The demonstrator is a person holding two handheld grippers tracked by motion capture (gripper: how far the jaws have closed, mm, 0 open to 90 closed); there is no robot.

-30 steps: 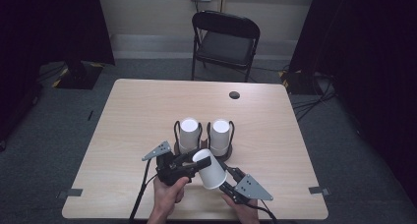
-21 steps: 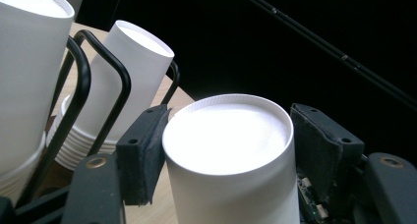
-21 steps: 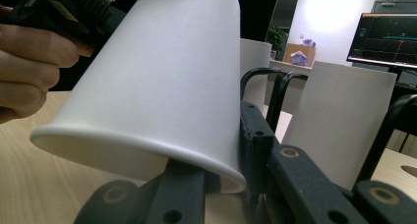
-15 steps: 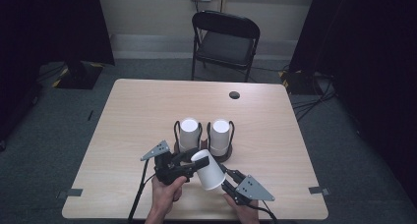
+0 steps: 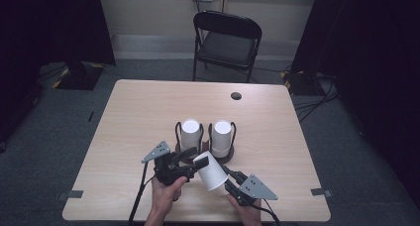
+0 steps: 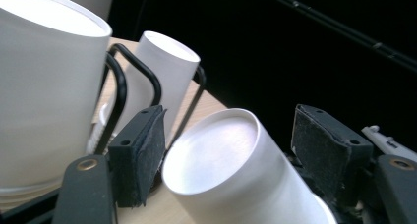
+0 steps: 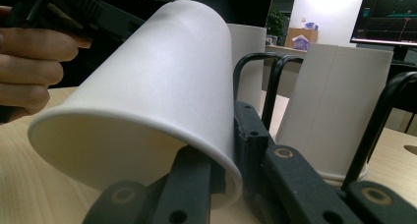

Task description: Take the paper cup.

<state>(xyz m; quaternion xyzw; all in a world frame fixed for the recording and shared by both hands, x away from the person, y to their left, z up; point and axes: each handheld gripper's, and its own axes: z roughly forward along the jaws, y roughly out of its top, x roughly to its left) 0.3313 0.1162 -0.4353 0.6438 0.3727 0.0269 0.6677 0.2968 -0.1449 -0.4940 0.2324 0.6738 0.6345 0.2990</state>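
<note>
Tilted paper cup [image 5: 210, 170] held off the table [image 5: 124, 117], just in front of the two upright cups in the black wire holder [image 5: 204, 137], base turned toward the left gripper [image 5: 190, 159]. Rim pinched by the right gripper [image 5: 224, 175]: one jaw inside the mouth, the other outside against the wall, closed tight on it. Left gripper's jaws just opening, spread to either side of the cup's base, pads [image 6: 147, 153] clear of it. Cups in holder standing side by side, bottoms up, just behind the tilted cup.
</note>
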